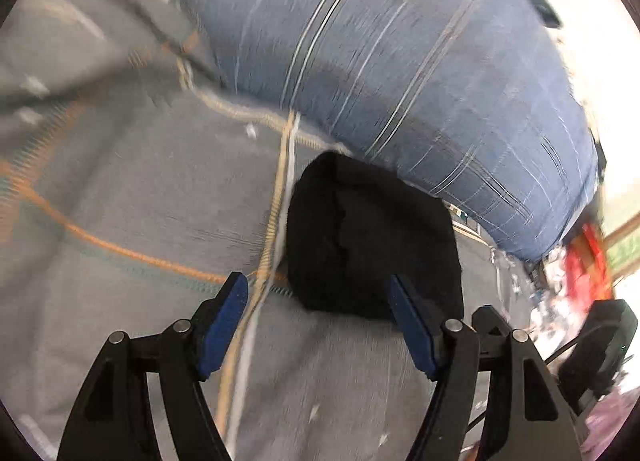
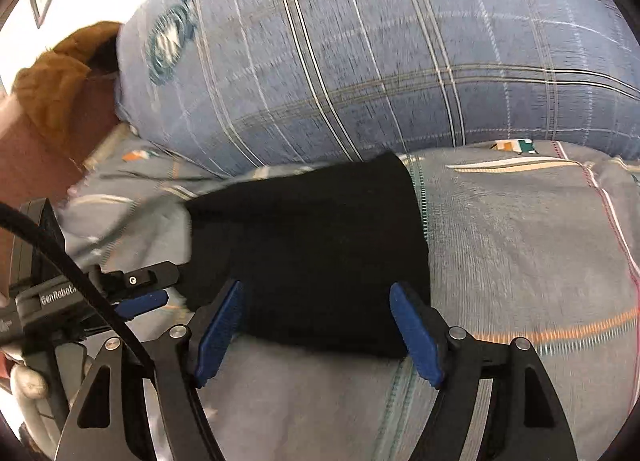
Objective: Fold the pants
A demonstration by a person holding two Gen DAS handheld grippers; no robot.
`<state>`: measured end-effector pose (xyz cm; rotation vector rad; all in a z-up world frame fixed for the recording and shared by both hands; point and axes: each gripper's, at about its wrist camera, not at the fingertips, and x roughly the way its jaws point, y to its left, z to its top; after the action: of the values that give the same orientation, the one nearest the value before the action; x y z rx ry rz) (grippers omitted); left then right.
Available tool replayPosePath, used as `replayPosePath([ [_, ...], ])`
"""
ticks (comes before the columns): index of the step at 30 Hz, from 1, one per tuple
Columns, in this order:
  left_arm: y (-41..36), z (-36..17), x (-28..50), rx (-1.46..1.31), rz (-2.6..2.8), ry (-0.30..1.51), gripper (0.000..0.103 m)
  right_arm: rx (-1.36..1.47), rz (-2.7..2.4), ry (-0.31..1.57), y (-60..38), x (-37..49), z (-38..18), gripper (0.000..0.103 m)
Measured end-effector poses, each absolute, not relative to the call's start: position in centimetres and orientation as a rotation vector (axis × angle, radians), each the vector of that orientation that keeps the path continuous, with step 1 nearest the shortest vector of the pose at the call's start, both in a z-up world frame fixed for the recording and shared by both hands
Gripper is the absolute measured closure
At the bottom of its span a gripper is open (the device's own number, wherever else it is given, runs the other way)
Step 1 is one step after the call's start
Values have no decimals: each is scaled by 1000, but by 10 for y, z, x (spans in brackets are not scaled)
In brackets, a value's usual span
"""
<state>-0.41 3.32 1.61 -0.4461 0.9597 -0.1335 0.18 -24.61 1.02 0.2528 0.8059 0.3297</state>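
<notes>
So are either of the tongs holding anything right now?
No. Both left tongs and right tongs stand open above the folded black cloth pants; no pad grips it.

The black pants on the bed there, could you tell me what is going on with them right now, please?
A person is working with two handheld grippers over a bed. The black pants lie as a compact folded bundle on the grey bedspread, just in front of a blue plaid pillow. The left gripper and the right gripper both hover over the bundle with jaws open, and neither holds any fabric. Both views are motion-blurred.
</notes>
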Motion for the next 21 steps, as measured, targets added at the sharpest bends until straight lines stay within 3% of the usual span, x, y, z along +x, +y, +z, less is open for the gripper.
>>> replayPosePath([
  [3,17,54,-57,-241,-3,797,29,185,289,746,-242,-35,21,22],
  [5,4,74,-94,-124,90,672,8,135,267,715,-240,-59,23,22],
  [7,-2,85,-123,-72,132,585,0,103,245,691,-237,-80,25,21],
  [13,-16,88,-155,-55,200,520,0,16,198,719,-229,-106,16,17],
  [21,-23,59,-139,-103,119,701,0,22,129,778,-244,-111,0,17],
])
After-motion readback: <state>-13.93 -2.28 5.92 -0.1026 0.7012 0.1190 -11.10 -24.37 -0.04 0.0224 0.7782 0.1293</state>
